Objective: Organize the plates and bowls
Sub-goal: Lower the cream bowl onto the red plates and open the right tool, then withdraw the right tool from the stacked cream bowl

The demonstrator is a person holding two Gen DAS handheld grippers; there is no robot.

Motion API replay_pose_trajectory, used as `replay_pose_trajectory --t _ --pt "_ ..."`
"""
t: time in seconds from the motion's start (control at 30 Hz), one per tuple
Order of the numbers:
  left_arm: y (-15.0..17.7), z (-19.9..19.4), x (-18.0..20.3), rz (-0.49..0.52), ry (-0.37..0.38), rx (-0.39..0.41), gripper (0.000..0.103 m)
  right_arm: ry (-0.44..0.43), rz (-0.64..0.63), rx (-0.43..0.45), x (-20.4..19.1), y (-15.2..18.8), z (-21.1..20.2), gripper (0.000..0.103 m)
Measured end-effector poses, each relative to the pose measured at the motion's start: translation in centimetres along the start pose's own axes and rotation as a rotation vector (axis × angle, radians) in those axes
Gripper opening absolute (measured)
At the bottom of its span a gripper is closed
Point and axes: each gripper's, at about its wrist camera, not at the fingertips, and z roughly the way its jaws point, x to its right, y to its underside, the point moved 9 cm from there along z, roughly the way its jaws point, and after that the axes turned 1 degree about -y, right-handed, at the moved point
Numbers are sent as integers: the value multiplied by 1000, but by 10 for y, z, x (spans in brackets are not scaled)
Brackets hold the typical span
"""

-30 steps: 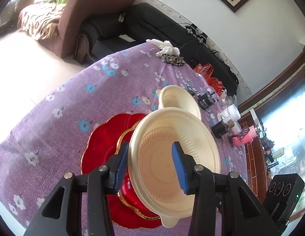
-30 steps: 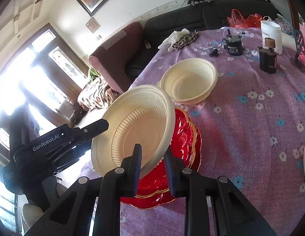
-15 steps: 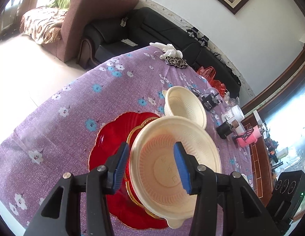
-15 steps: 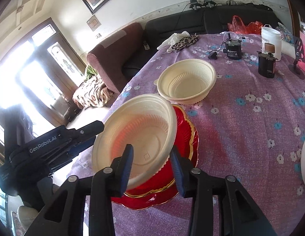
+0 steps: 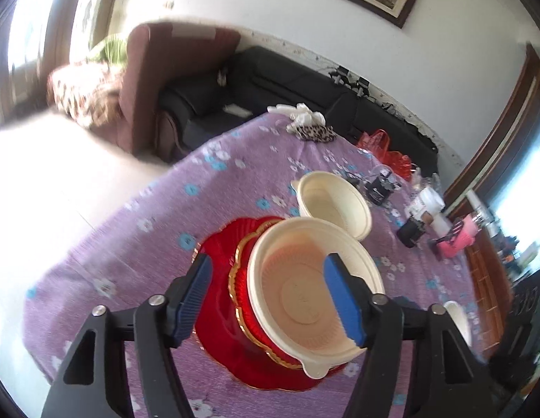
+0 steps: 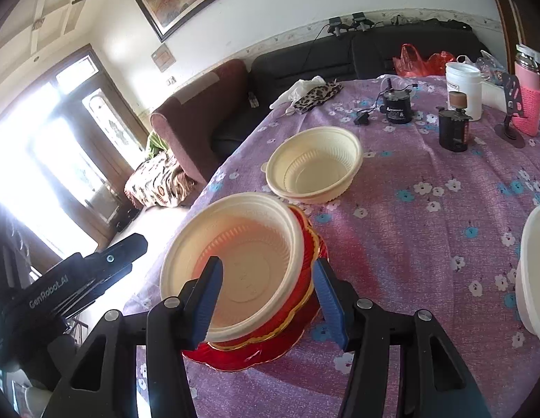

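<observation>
Cream bowl [image 5: 305, 289] resting in a stack of red plates [image 5: 231, 271] on a surface covered with a purple flowered cloth [image 6: 426, 216], a second cream bowl [image 6: 315, 167] just behind the stack on that cloth. Left gripper [image 5: 270, 296] with blue-padded fingers [image 5: 343, 299] spread wide, just opened, straddling the bowl's near rim without pressing on it. Right gripper [image 6: 266, 299] likewise just opened, fingers [image 6: 207, 299] apart either side of the rim, clear of bowl and plates; jars, a pink bottle and small black devices well beyond.
</observation>
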Motion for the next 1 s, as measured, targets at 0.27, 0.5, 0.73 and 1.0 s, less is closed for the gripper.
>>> replay_pose_trajectory --t 0.27,0.5,0.73,1.0 --pt "-1 -16 21 163 -140 97 82 -1 67 16 25 2 -9 63" --pt "8 -11 27 215 -187 77 83 0 101 20 42 6 -13 63" --pt "10 -10 35 250 -212 81 83 4 114 23 52 4 -17 63" --pt "14 -6 39 272 -223 65 83 8 126 23 57 2 -19 63"
